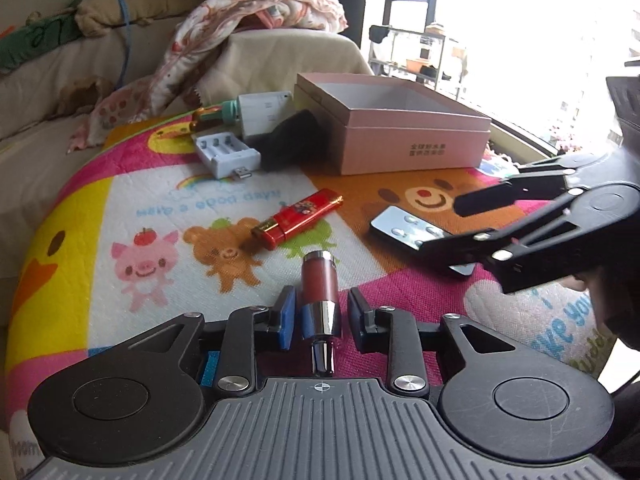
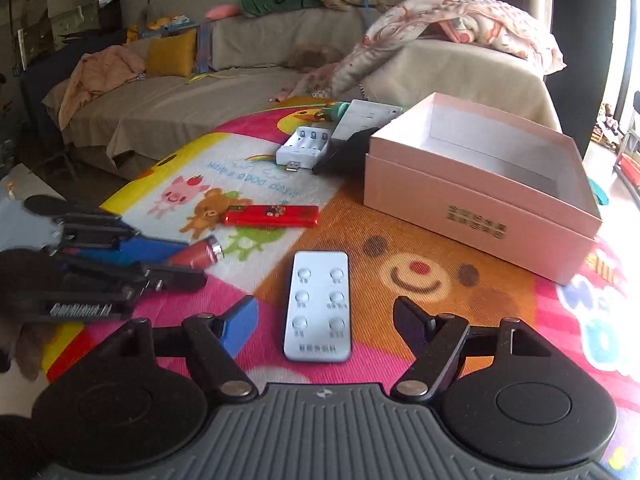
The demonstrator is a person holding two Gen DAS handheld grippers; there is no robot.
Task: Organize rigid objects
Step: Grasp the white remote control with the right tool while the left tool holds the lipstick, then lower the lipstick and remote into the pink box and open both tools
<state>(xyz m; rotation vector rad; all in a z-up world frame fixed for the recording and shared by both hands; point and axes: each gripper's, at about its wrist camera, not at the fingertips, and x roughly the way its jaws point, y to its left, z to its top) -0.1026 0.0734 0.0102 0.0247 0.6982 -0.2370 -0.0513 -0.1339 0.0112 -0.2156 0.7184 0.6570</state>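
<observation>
Now left hand-held gripper [image 1: 319, 314] jaws apart, straddling lipstick tube [image 1: 319, 294]: light, stiff, slick, grip mid-barrel. Right hand-held gripper [image 2: 325, 318] wide apart around remote [image 2: 318, 306]: flat, light, pinch long edges.

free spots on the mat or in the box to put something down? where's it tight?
Pink box shows no contents in its visible part. Bare mat lies between the remote and the box front, over the bear face, and on the white panel between the red lighter and battery charger. Crowded: charger, white carton and black item bunch at the box's far corner.
</observation>
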